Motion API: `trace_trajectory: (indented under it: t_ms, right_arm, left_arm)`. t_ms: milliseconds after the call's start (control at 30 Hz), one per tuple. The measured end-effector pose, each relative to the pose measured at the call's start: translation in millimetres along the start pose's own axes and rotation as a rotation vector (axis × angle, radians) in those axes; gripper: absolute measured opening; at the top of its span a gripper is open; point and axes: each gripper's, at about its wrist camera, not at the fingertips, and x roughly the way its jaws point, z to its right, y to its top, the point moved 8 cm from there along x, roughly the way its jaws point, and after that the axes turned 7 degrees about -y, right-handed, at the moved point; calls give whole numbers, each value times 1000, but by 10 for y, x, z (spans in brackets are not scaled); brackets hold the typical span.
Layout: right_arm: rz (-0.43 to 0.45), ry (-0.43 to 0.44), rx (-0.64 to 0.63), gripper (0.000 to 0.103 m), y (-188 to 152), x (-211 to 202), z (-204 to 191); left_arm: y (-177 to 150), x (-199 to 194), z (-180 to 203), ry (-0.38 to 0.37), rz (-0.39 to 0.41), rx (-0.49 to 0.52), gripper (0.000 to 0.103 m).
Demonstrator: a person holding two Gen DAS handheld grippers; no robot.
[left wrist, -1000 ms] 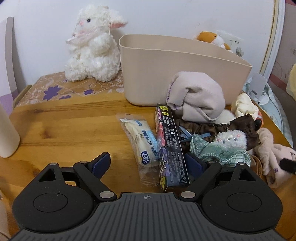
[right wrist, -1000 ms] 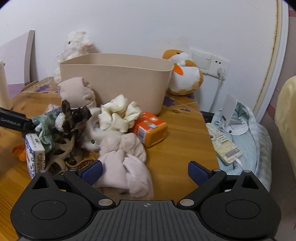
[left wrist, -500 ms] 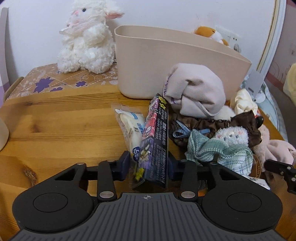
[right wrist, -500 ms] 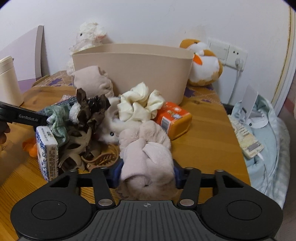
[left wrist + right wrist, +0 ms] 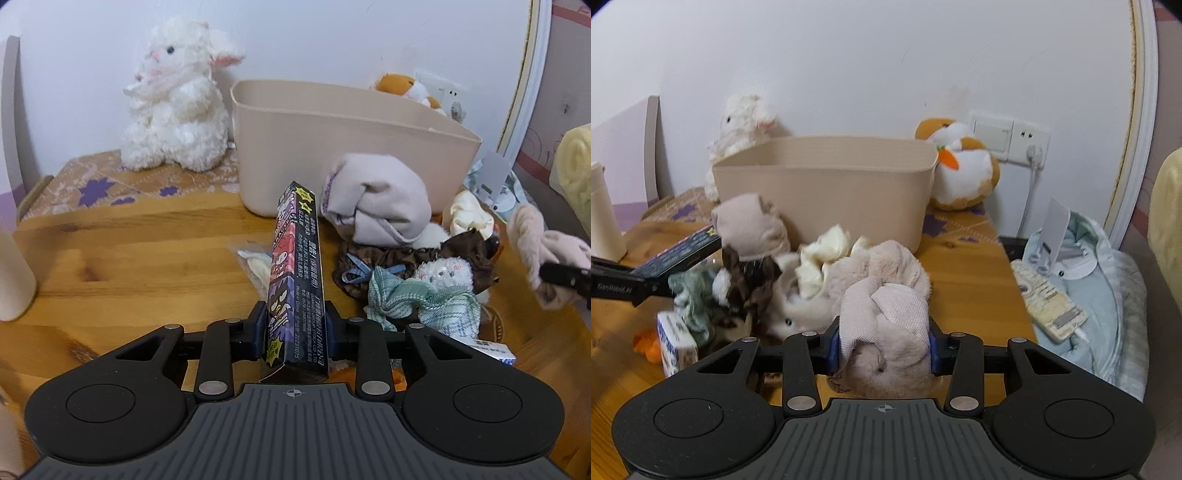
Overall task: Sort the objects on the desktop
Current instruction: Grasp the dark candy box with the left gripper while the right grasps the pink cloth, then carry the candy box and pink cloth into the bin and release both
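My left gripper (image 5: 295,334) is shut on a long black cartoon-print box (image 5: 295,273) and holds it lifted, pointing toward the beige bin (image 5: 343,147). My right gripper (image 5: 882,343) is shut on a pink plush scrunchie (image 5: 886,295) and holds it above the table; it also shows at the right edge of the left wrist view (image 5: 543,251). The beige bin (image 5: 827,184) stands at the back of the wooden table (image 5: 129,251). A pile of soft items lies in front of it: a pink pouch (image 5: 376,199), a brown scrunchie (image 5: 406,258), a green checked cloth (image 5: 421,299).
A white lamb plush (image 5: 177,99) sits left of the bin, an orange-white plush (image 5: 960,170) right of it. A snack packet (image 5: 255,262) lies on the table. A white bottle (image 5: 11,273) stands far left. A blue-white box (image 5: 674,338) lies by the pile. A remote (image 5: 1049,299) rests on bedding.
Both grippers went from open to shut. The left one took the black box and lifted it off the table. The right one took the pink scrunchie and raised it.
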Motion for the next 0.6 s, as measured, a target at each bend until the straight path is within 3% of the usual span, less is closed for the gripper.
trace_trajectory:
  t_ms: [233, 600]
  right_arm:
    - [60, -12, 20, 40, 267, -109, 109]
    - [157, -19, 37, 40, 860, -144, 172]
  left_arm:
    - [151, -290, -82, 19, 70, 10, 31]
    - [690, -577, -4, 11, 185, 32, 31]
